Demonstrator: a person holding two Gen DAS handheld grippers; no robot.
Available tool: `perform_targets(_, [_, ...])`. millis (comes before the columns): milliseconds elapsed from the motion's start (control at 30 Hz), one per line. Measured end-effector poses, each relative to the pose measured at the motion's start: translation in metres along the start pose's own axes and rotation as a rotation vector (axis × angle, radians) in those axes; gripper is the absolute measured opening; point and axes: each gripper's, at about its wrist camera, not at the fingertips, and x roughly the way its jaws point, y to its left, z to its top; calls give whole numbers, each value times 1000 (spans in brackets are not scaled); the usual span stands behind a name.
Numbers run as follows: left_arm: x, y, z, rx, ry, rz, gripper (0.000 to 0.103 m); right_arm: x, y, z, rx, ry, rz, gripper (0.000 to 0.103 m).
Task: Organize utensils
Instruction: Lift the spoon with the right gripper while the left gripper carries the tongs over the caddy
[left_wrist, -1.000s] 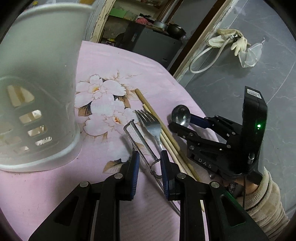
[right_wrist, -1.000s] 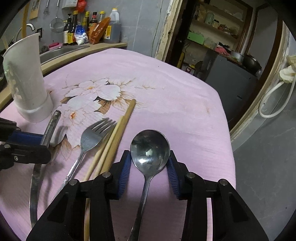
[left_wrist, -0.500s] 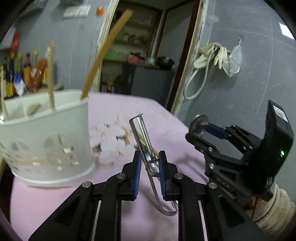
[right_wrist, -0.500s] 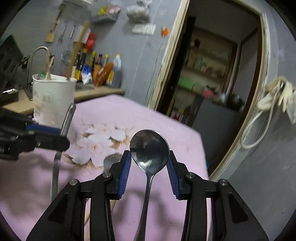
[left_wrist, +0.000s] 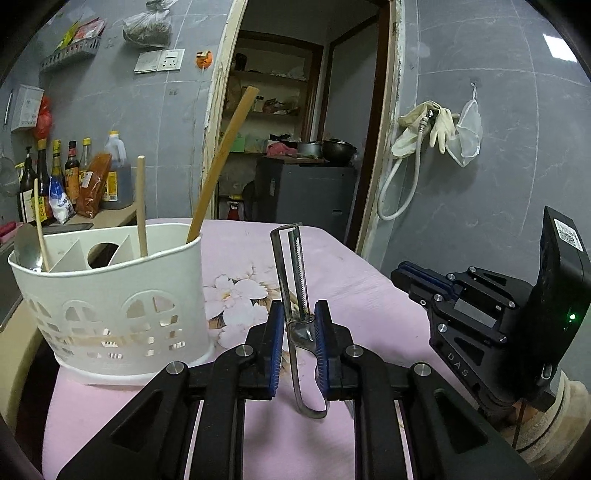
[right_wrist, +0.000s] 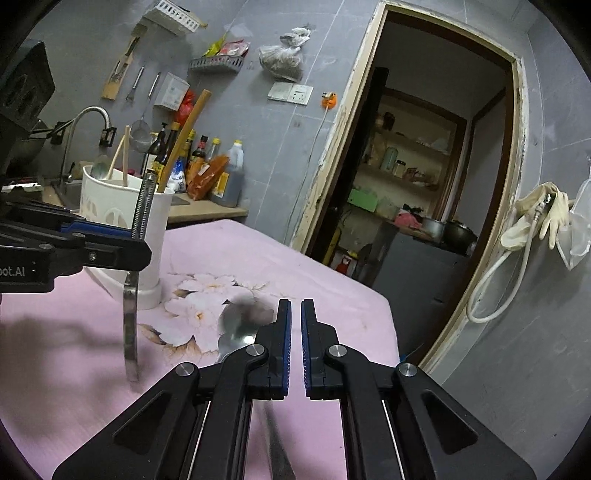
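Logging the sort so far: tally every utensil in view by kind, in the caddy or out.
Wooden sticks in the caddy: 3
Metal spoons: 2 (one in the caddy, one blurred beside the right gripper)
Peeler in the left gripper: 1
Total: 6

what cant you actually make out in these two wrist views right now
- Spoon, right wrist view: motion-blurred, its handle hidden behind the right gripper; whether it lies on the table or is falling is unclear.
- Fork and chopsticks on the table: not visible in either view.
- Holder, left wrist view: its wall hides the lower ends of the utensils inside.
- Peeler: its handle loop sits partly behind the left gripper.
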Motion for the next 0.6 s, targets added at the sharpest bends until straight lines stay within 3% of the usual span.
perform_targets(67, [-1,2,0,-8,1,1,13,1,-1,0,7,18,16,3])
perform_targets(200, [-5,5,1,-14,14,7,13,23,-3,-7,30,168,149,6])
perform_targets(233, [-6,5,1,-15,13,8,13,31,-3,-8,24,206,180,15])
perform_targets(267, [-7,6,1,-17,12,11,13,35,-2,-8,22,224,212,36])
perform_targets(333, [-9,9,1,-21,10,15,13,41,2,-7,13,233,259,54])
perform_targets(600, [-8,15,1,-35,24,16,13,90,15,-17,-18,417,381,54])
